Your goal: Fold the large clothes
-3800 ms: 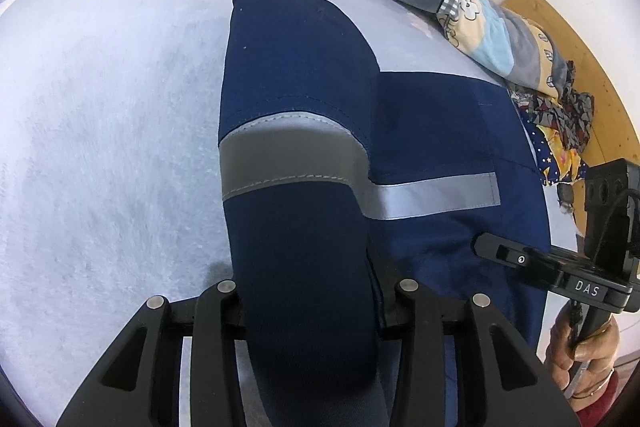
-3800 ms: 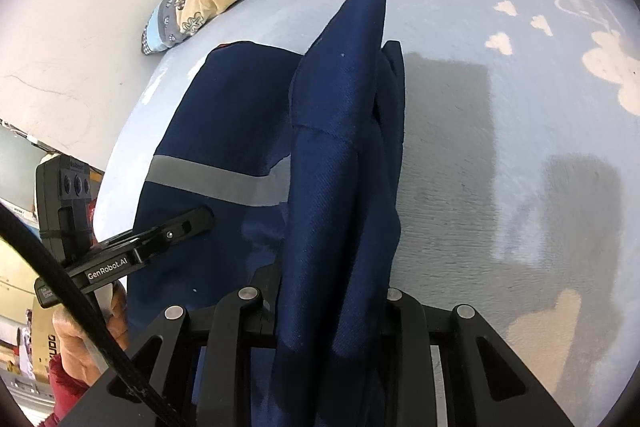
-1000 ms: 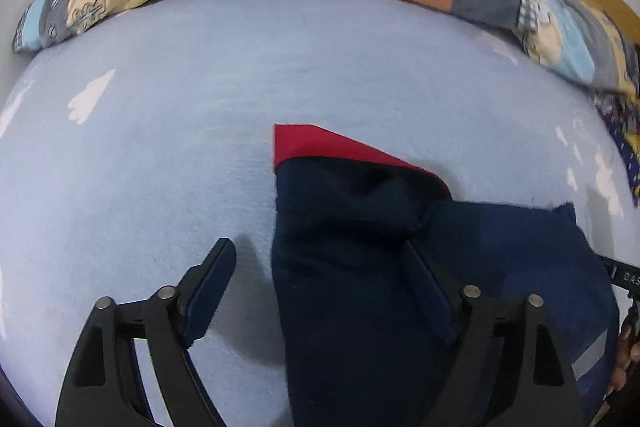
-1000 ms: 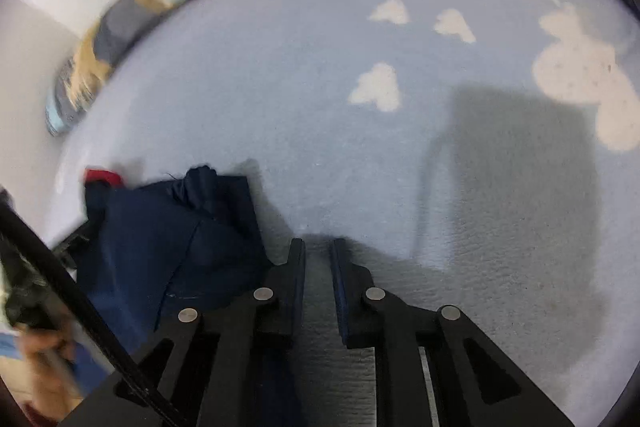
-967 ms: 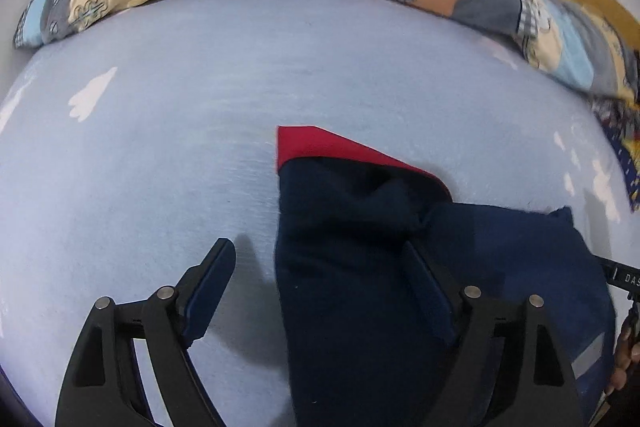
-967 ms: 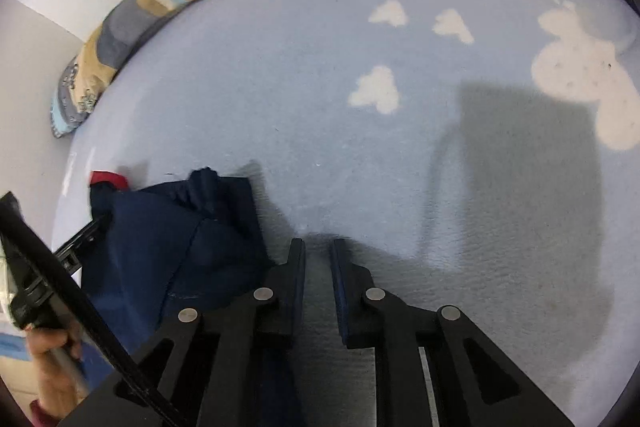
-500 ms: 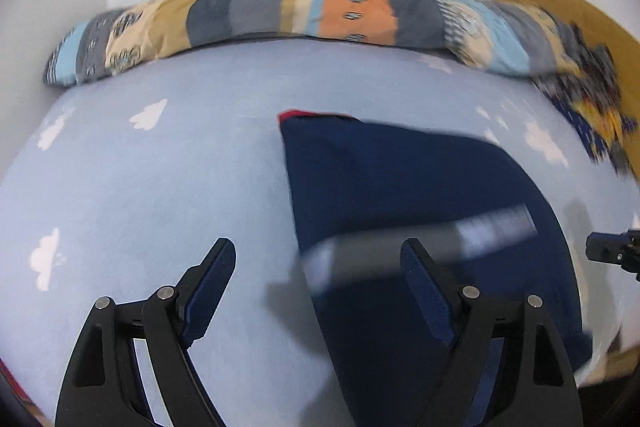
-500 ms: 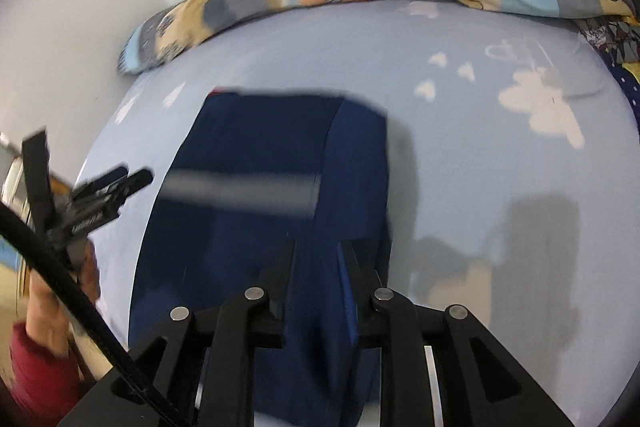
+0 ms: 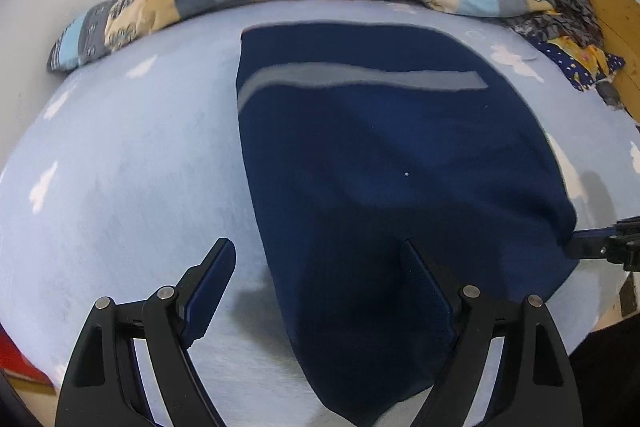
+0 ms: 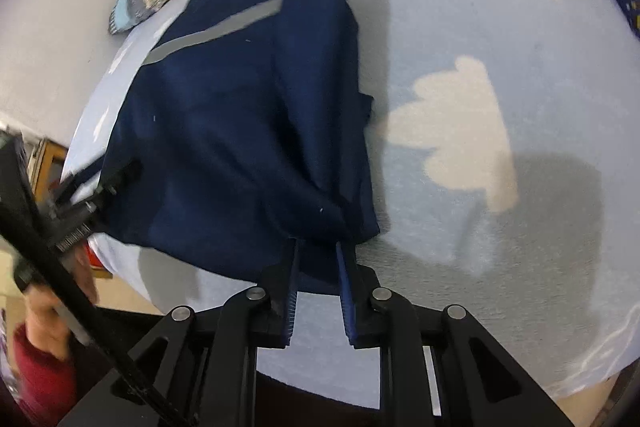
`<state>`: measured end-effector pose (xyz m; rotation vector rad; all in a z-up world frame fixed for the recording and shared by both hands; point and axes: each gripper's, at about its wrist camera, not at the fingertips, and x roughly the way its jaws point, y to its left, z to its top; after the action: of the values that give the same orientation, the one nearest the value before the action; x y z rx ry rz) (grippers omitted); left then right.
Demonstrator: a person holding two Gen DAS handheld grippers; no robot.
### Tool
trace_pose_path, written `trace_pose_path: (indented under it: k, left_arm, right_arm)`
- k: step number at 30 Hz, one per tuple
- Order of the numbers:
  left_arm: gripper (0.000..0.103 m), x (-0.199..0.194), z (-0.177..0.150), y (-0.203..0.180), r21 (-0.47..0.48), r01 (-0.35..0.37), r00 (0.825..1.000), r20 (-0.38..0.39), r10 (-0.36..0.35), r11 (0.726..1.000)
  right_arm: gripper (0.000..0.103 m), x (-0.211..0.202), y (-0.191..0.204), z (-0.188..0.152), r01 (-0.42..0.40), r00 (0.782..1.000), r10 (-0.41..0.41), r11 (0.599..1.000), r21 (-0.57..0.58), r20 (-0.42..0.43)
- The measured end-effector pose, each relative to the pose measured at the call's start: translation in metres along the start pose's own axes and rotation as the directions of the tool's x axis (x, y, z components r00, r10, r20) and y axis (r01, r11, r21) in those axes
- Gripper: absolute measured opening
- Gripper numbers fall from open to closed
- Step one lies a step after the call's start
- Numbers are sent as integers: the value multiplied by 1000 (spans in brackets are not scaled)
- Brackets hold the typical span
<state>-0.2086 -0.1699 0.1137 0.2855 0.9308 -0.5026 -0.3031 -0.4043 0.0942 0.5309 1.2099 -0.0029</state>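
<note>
Bright fisheye frames, perhaps motion-blurred

A large navy blue garment (image 9: 384,155) lies spread over the light blue bed cover (image 9: 120,167), folded into a broad panel that is wide at the far end and narrows toward the near edge. One grey reflective stripe (image 9: 360,79) runs across it near the far end. Its near part is lifted off the bed; the near corner (image 10: 320,227) is bunched and creased, with a loose fold hanging along the right side
</note>
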Motion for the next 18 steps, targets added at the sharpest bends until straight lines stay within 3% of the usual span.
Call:
trace_pose_path:
  k: [9,10,12,15,18]
  left_arm:
    - [85,-32,-28,-12,-68,-47,991,124,55,997]
    - [85,-39,-32,-17,-62,-46,988,145,55,997]
    - [85,-53,-36,-26,-50,-58,979,193,67,997]
    - [85,-67,-40,-38,-28,-42,968,246,47,999]
    - [85,-57,-42,-49,5,-37,976,217,35,999]
  right_arm:
    - [20,-2,-4,-14,29,999,-30,999,44,30]
    - [20,-5,-2,-17,48,998,-49,998,37,39]
    - [33,-21,8,-23,121,988,-119,993,-13,98]
    - [34,-37,23,-29,183,969,-167,980,-76,180]
    - [34,-32,29,-32,168,975,-150,981,-99,166]
